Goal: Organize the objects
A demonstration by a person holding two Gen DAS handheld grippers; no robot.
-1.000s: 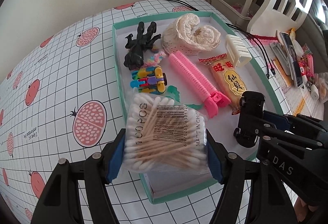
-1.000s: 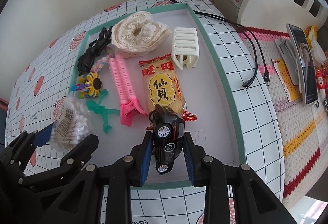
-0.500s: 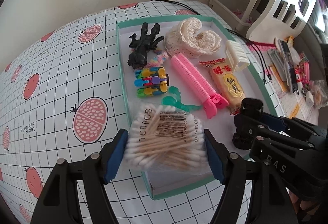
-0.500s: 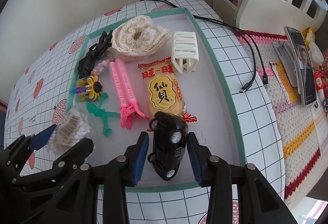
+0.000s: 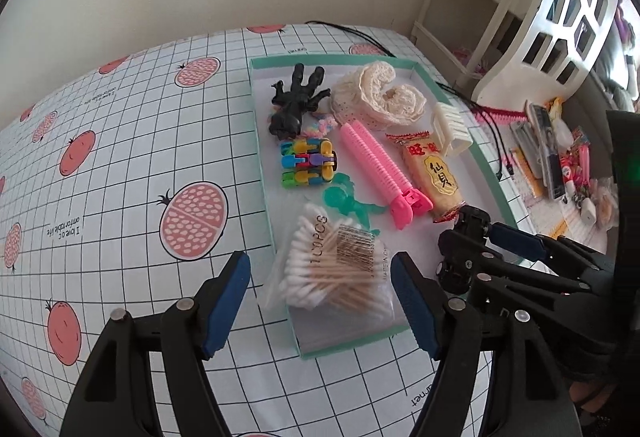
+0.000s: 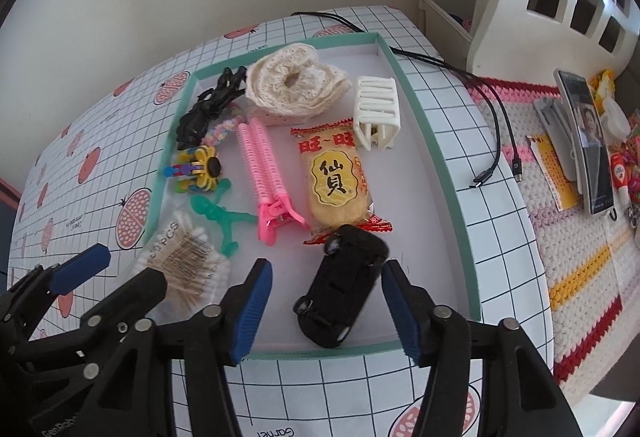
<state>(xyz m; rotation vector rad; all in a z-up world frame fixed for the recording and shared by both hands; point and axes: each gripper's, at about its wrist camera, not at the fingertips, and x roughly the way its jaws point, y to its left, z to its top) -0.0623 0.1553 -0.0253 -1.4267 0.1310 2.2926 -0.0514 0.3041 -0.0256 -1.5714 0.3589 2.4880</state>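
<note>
Pomegranate-print grid cloth covers my desk (image 5: 120, 165), with a cream wall behind. On it sits a teal-rimmed tray (image 5: 258, 141) in mid-frame.

My left tool (image 5: 320, 293) is spread wide, gripping nothing. The bag of cotton swabs (image 5: 336, 265) lies between its blue pads at the tray's lower left corner. I judge it light, soft and slippery in its plastic; squeezing across the bundled sticks would hold best.

My right tool (image 6: 326, 303) is also spread, with the black toy car (image 6: 342, 285) lying free between its pads near the tray's bottom edge. It looks rigid and light, and may roll; its flat sides suit a grip.

Only the right view shows the whole car, and the cable ends (image 6: 482, 181) and phone (image 6: 588, 141) at right. Only the left view shows the swab bag's full outline.
</note>
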